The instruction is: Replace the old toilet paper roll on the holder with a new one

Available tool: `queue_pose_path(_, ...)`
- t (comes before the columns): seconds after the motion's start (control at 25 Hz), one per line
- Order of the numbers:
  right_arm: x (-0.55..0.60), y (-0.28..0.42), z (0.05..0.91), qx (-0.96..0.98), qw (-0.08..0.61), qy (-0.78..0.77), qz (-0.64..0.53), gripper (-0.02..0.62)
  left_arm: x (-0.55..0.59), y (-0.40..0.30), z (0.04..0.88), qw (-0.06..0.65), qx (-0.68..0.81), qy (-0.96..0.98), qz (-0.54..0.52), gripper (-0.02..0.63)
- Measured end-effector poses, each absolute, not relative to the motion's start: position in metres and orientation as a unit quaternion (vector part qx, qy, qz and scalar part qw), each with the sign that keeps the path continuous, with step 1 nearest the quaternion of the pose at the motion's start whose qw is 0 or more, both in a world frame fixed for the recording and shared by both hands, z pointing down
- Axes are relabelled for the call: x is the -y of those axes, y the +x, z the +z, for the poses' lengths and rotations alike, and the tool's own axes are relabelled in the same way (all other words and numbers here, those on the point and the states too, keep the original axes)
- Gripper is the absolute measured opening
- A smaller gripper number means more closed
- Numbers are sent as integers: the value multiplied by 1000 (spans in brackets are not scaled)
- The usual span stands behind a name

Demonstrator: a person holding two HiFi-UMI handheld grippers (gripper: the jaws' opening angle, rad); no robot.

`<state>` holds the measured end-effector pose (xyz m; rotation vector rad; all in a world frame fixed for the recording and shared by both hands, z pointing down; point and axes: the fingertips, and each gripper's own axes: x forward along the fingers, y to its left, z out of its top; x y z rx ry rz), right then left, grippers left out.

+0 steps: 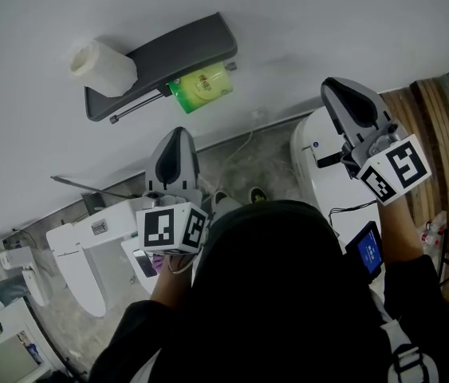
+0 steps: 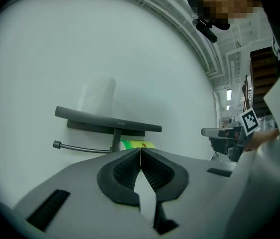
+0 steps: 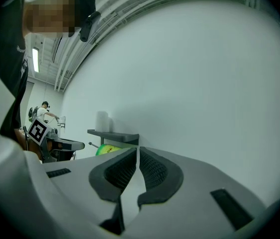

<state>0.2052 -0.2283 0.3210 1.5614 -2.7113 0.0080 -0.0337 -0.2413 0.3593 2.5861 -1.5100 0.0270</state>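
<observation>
My left fingers (image 2: 122, 169) and right fingers (image 3: 154, 169) are pressed together, empty; next I reach the holder (image 1: 168, 54) for what seems the old green roll (image 1: 202, 86).

A white wall (image 1: 304, 22) is filling most of the view. Below the wall, a grey floor (image 1: 264, 154) is showing, with white toilets (image 1: 80, 262) standing near the wall. Wooden stairs (image 2: 264, 68) are rising right of it, and ceiling lights (image 2: 228, 93) are glowing beyond it.
</observation>
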Motion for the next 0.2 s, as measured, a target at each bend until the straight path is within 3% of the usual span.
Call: queue_pose_path(0.2, 231, 206, 323, 865, 6, 501, 5, 32, 243, -35, 363, 72, 507, 859, 20, 23)
